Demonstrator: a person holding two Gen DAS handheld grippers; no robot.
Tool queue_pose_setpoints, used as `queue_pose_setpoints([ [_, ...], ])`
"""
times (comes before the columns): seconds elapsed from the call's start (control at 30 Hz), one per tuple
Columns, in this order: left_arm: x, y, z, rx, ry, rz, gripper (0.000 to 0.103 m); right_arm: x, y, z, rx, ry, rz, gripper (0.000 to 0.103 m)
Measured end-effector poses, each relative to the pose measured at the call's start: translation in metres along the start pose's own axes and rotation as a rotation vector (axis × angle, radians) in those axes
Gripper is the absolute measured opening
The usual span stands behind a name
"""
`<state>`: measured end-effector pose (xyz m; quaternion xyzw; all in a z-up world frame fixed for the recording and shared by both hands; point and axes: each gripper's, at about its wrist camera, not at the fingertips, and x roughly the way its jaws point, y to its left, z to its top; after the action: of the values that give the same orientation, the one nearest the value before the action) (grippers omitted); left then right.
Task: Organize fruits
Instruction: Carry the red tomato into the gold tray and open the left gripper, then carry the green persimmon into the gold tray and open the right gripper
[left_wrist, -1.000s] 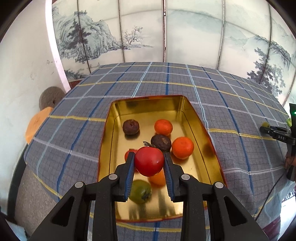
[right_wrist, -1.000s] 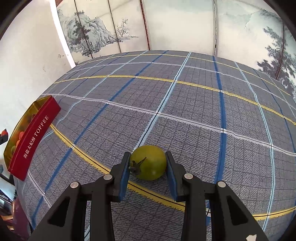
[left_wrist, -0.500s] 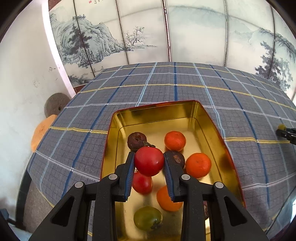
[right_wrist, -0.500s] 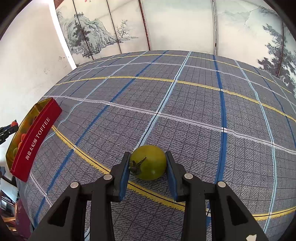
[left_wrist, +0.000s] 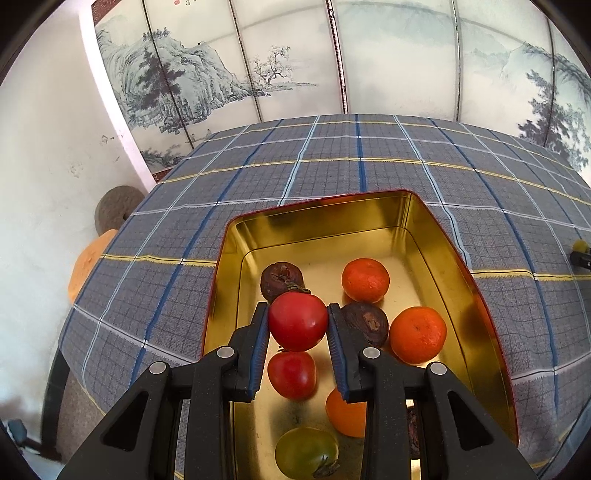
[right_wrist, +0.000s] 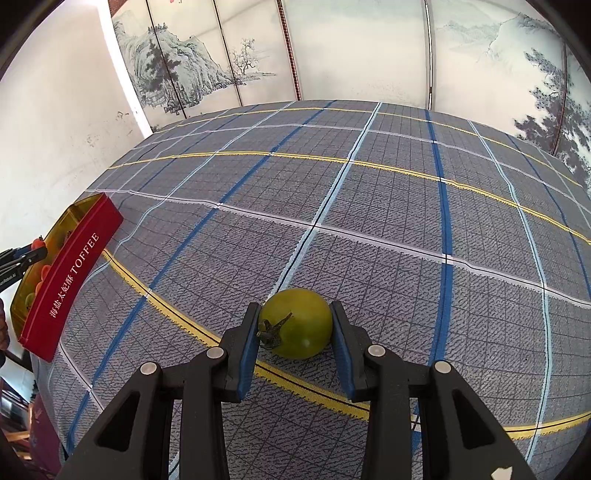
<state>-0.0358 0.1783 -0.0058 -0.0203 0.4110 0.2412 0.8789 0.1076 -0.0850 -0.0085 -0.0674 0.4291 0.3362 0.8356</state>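
My left gripper (left_wrist: 297, 325) is shut on a red tomato (left_wrist: 297, 320) and holds it above the gold tin (left_wrist: 317, 221). In the tin lie another red tomato (left_wrist: 291, 374), a green tomato (left_wrist: 306, 452), three oranges (left_wrist: 365, 280) and dark wrinkled fruits (left_wrist: 281, 276). My right gripper (right_wrist: 295, 325) is shut on a green tomato (right_wrist: 297, 323) that rests on the plaid cloth. The tin shows at the far left of the right wrist view (right_wrist: 74, 266), red outside, marked TOFFEE.
A plaid grey-blue tablecloth (right_wrist: 369, 206) covers the table. A painted folding screen (left_wrist: 332, 55) stands behind it. An orange cushion (left_wrist: 86, 262) and a brown round one (left_wrist: 116, 208) lie past the table's left edge. The right gripper's tip (left_wrist: 580, 253) shows at the far right.
My left gripper has moved forward and lower over the tin with the red tomato held. My right gripper has stayed put on the green tomato.
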Motion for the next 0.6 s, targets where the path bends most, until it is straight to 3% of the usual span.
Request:
queue_pose_setpoints([
  [0.23, 0.002, 0.001, 0.002, -0.002, 0.002, 0.010, 0.034, 0.000, 0.000, 0.000, 0.001, 0.000, 0.001, 0.035],
  [0.3, 0.000, 0.000, 0.002, 0.002, -0.002, 0.021, 0.041, 0.000, 0.000, 0.000, 0.000, 0.000, 0.001, 0.035],
  [0.37, -0.002, 0.000, 0.002, 0.005, -0.015, 0.028, 0.059, 0.000, 0.000, 0.000, 0.001, 0.000, 0.001, 0.035],
  [0.43, -0.007, -0.001, 0.002, 0.012, -0.036, 0.053, 0.069, 0.000, 0.000, 0.000, 0.001, 0.000, 0.001, 0.035],
  [0.6, -0.016, -0.002, 0.000, 0.011, -0.049, 0.059, 0.073, 0.000, 0.000, 0.000, -0.001, -0.001, 0.000, 0.035],
])
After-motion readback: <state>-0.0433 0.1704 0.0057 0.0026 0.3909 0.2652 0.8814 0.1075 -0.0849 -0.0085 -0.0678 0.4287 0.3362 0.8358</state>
